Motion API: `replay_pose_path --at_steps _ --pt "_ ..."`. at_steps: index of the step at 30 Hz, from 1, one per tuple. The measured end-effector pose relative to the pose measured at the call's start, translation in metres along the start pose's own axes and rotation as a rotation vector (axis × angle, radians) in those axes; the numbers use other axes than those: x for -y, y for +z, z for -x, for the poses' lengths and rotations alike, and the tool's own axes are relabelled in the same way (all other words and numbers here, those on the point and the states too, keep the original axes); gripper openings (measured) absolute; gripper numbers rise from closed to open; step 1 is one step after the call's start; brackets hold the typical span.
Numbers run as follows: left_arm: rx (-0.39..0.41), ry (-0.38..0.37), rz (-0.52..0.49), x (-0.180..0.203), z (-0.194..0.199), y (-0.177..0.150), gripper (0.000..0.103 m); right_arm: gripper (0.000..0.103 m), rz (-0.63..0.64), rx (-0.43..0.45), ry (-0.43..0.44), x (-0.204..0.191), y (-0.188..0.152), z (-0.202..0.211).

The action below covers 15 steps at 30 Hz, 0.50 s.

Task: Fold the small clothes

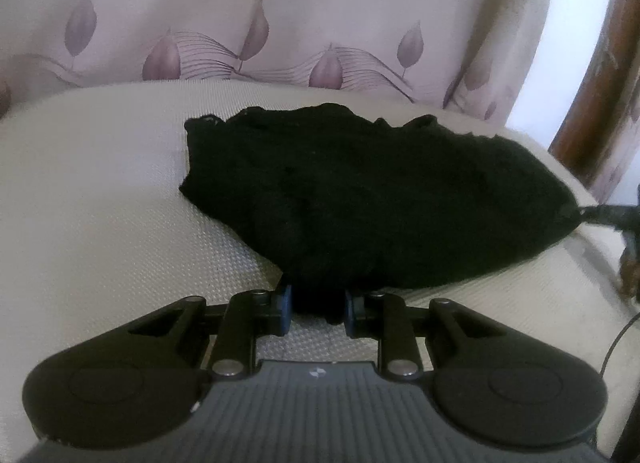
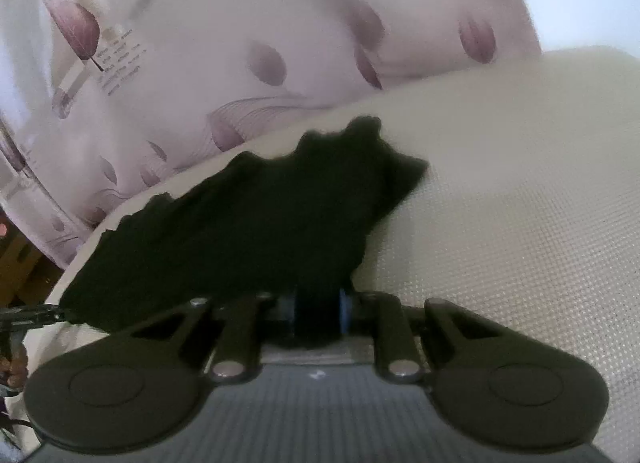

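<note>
Both tongs, left [image 1: 316, 309] and right [image 2: 318, 313], apparently pinch the black garment [image 1: 360, 199] before the leaf-print curtain [image 1: 280, 15].

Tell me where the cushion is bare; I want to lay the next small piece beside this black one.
Bare cream cushion lies on the black garment's far side from the right gripper, up to the leaf-print curtain. The same patch fills the right wrist view's right half. Crowded: the garment's near edge, pinched by the left gripper and the right one.
</note>
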<state>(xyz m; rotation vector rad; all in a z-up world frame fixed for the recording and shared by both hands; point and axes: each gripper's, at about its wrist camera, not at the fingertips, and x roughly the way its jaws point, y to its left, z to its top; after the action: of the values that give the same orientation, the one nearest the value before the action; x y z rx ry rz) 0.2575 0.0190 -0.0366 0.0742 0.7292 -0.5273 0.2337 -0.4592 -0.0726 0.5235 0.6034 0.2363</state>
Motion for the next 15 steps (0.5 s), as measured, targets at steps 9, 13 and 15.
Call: replay_pose_path --at_steps 9,13,15 --pt "-0.003 0.018 -0.012 -0.016 0.013 -0.014 0.031 0.025 0.041 -0.147 0.043 0.007 -0.011 0.031" --pt "0.039 0.054 0.024 -0.021 0.032 -0.024 0.044 0.041 -0.095 0.002 0.050 0.029 -0.006 0.053" --pt "0.082 0.061 0.033 -0.019 0.045 -0.024 0.051 0.044 -0.163 0.062 0.073 0.041 -0.007 0.061"
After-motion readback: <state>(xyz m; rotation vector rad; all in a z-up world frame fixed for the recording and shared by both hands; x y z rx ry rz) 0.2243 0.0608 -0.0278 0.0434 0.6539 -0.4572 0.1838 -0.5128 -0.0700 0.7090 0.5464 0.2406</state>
